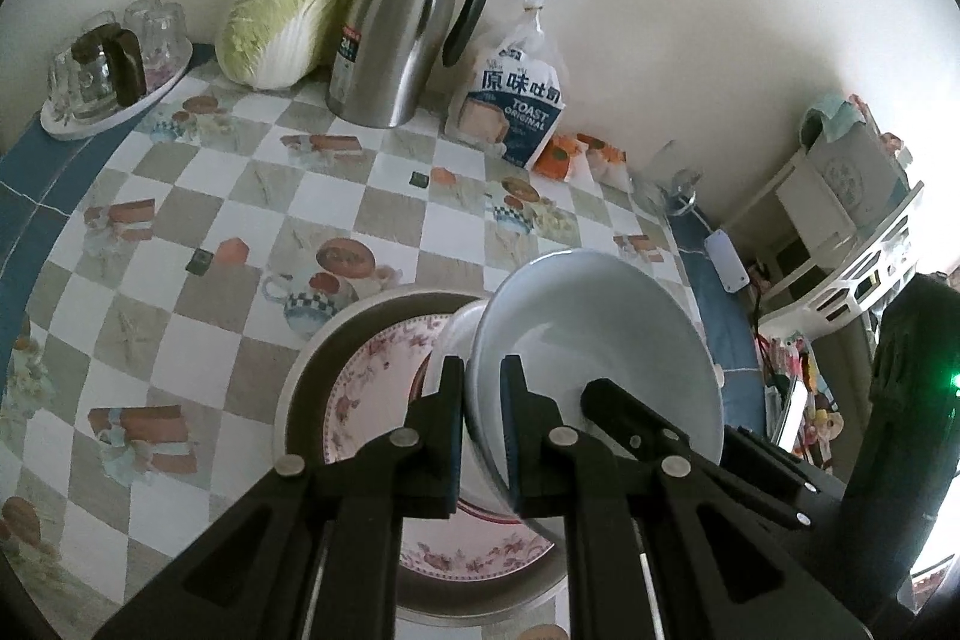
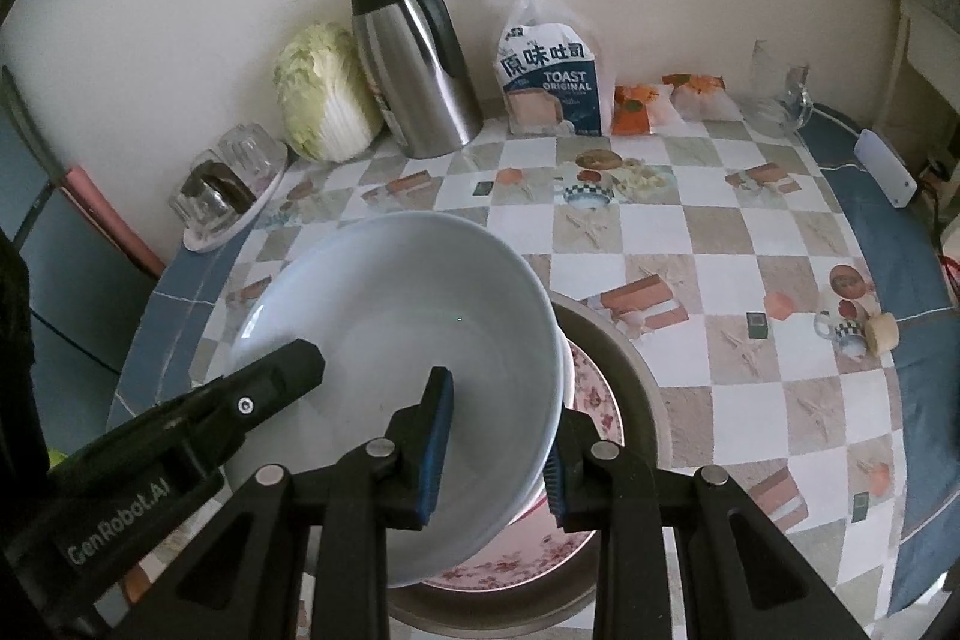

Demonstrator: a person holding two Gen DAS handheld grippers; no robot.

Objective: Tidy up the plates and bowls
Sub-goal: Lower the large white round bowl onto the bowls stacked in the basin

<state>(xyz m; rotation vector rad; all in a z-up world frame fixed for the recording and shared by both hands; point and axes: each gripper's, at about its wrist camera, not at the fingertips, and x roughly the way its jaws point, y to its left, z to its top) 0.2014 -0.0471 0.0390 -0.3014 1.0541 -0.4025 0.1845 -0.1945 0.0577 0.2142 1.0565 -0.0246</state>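
The pale bowl [image 2: 396,316] I hold looks like glazed ceramic, smooth and glossy. My left gripper [image 1: 486,424] is matt black plastic with small metal pins; my right gripper [image 2: 498,454] wears ribbed blue pads (rubbery, by the look). The jug [image 1: 396,34] is brushed steel, the toast bag [image 2: 549,82] shiny plastic film.

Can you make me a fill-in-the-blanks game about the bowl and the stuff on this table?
Both grippers hold the rim of one pale ____.
Under it lies a plate with a pattern of pink ____.
The metal jug stands between the cabbage and the bag of ____.
Answers: bowl; flowers; toast
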